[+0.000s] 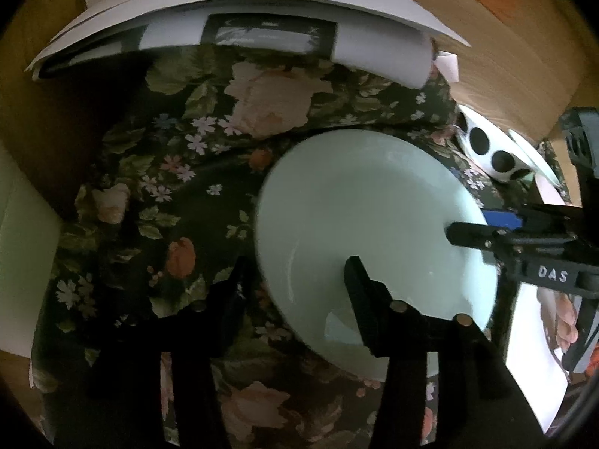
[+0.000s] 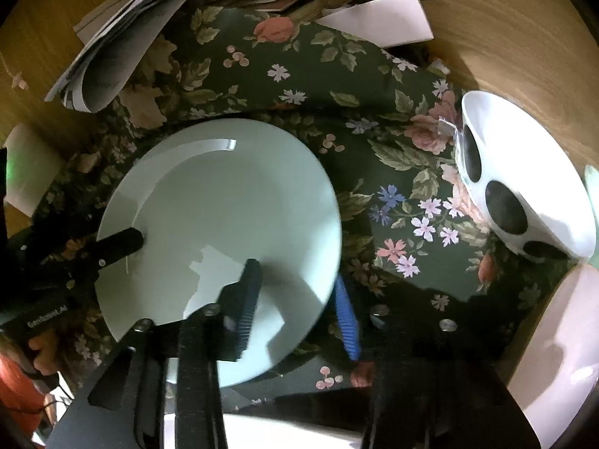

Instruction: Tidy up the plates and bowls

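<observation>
- The pale green plate (image 2: 224, 224) lies on a dark floral cloth (image 2: 307, 86) spread over the wooden bench (image 2: 505, 37), with both claws at its rim from opposite sides.
- The right claw (image 2: 295, 299) straddles the near-right edge of the plate: one finger (image 2: 247, 299) rests on the plate's upper face, the blue-padded finger (image 2: 346, 318) sits outside and below the rim. The jaws look nearly closed on that edge, so I judge it is pinching the plate.
- The left claw (image 1: 295, 280) straddles the opposite edge: one finger (image 1: 359, 284) lies over the plate's face, the other (image 1: 232, 288) is out on the cloth. I cannot tell whether its pads press the rim yet.
- In each wrist view the other claw's fingertip shows reaching onto the plate's far side, so the plate sits between the two hands, neither clearly nearer.
- The coming move turns on the rim: a round plate has no long axis, so a lift likely depends on both grips holding level.
- A white bowl with black dots (image 2: 524, 187) stands tilted to the right of the plate, apart from it, at the cloth's edge.
- Loose papers (image 1: 224, 3) lie stacked at the far side of the cloth; the lighting is dim.
</observation>
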{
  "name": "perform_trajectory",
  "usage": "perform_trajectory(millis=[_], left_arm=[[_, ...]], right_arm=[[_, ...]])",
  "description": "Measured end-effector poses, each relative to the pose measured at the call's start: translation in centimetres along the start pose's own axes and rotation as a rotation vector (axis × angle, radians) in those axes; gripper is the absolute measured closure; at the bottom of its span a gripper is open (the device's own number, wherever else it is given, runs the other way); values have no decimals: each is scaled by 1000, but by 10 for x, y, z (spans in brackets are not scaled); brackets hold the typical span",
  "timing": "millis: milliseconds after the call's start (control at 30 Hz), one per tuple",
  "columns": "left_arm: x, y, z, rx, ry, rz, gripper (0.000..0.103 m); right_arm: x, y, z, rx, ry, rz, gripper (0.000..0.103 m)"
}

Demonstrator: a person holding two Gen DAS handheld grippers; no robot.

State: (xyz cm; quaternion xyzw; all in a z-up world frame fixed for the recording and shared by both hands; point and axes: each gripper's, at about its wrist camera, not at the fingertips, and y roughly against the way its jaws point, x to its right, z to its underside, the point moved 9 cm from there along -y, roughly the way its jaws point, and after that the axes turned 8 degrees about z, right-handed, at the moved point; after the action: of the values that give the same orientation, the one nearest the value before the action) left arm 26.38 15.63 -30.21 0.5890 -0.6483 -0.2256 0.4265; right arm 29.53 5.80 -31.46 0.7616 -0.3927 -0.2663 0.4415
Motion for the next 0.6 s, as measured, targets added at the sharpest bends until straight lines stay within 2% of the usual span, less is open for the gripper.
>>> perform_trajectory(millis=[100, 333, 600], left_arm=[[1, -2, -1, 2, -7, -30, 55], [0, 7, -5, 22, 13, -33, 55], [7, 30, -6, 62, -6, -37, 55]], right_arm=[[8, 0, 0, 0, -3, -12, 78], [12, 22, -2, 30, -18, -40, 80], [16, 39, -10, 64, -34, -66, 80]])
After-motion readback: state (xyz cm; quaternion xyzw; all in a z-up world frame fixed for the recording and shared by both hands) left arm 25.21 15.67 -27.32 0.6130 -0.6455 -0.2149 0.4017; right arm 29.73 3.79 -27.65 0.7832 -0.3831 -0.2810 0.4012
